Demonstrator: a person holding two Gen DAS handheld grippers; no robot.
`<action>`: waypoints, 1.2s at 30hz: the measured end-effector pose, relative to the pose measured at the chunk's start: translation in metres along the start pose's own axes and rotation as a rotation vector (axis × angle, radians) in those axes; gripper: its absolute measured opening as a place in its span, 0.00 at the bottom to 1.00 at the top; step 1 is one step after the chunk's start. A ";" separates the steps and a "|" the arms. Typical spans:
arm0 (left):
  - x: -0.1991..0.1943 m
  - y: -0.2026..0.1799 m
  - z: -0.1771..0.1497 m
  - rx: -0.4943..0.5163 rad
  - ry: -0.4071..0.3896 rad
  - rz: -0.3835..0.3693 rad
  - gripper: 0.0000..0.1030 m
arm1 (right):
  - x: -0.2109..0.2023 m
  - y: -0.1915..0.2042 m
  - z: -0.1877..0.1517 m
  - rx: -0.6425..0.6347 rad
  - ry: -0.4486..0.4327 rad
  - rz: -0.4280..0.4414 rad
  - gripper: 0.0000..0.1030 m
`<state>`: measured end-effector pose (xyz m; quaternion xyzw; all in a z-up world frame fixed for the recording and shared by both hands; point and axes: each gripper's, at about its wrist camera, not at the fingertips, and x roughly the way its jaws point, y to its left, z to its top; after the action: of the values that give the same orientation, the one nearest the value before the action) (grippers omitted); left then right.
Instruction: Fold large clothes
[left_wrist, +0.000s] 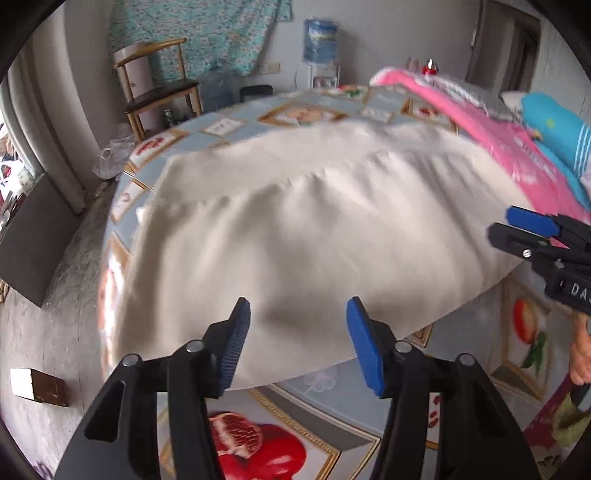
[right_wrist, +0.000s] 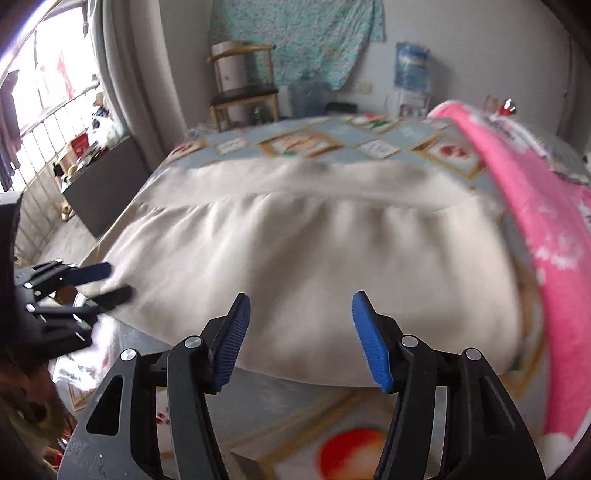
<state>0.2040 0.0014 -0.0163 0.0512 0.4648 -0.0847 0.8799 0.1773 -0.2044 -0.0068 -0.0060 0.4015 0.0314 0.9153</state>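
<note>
A large cream garment (left_wrist: 295, 229), folded over on itself with a gathered seam running across its width, lies spread flat on a table covered by a pale blue tablecloth (left_wrist: 303, 114) printed with gold-framed fruit pictures; its near edge ends a little short of the table's near side, where a red pomegranate print (left_wrist: 255, 454) shows on the cloth below. The left gripper (left_wrist: 297, 343) hovers over that near edge, its 2 blue-padded fingers spread apart with nothing between them, the pads clear of the fabric. The right gripper (right_wrist: 301, 339) hangs likewise released over the near edge further along, jaws apart and empty; in the left wrist view it enters from the right border (left_wrist: 517, 229), and in the right wrist view the left gripper shows at the left border, its tips just beside the garment's corner (right_wrist: 99, 284). Along the right of the table, touching the cream garment's side, lies a pink cloth (right_wrist: 535, 206), with a turquoise item (left_wrist: 561, 129) beyond it. Behind the table stand a wooden chair (left_wrist: 162, 88) against the wall, a patterned teal sheet (right_wrist: 295, 40) hung above it, and a blue water bottle (left_wrist: 320, 38) on a dispenser. A grey curtain (right_wrist: 140, 74) and a barred window (right_wrist: 48, 110) fill the left.
</note>
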 end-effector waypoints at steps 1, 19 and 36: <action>0.009 -0.004 -0.004 0.012 0.005 0.026 0.52 | 0.017 0.007 -0.004 -0.022 0.048 -0.040 0.54; -0.019 0.022 -0.012 -0.082 -0.060 0.038 0.60 | -0.016 0.014 -0.016 -0.074 -0.024 -0.112 0.62; -0.068 0.035 -0.029 -0.181 -0.153 -0.008 0.77 | -0.054 -0.042 -0.035 0.224 -0.046 -0.058 0.86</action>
<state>0.1492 0.0474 0.0241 -0.0371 0.4024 -0.0497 0.9133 0.1171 -0.2502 0.0088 0.0852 0.3811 -0.0400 0.9197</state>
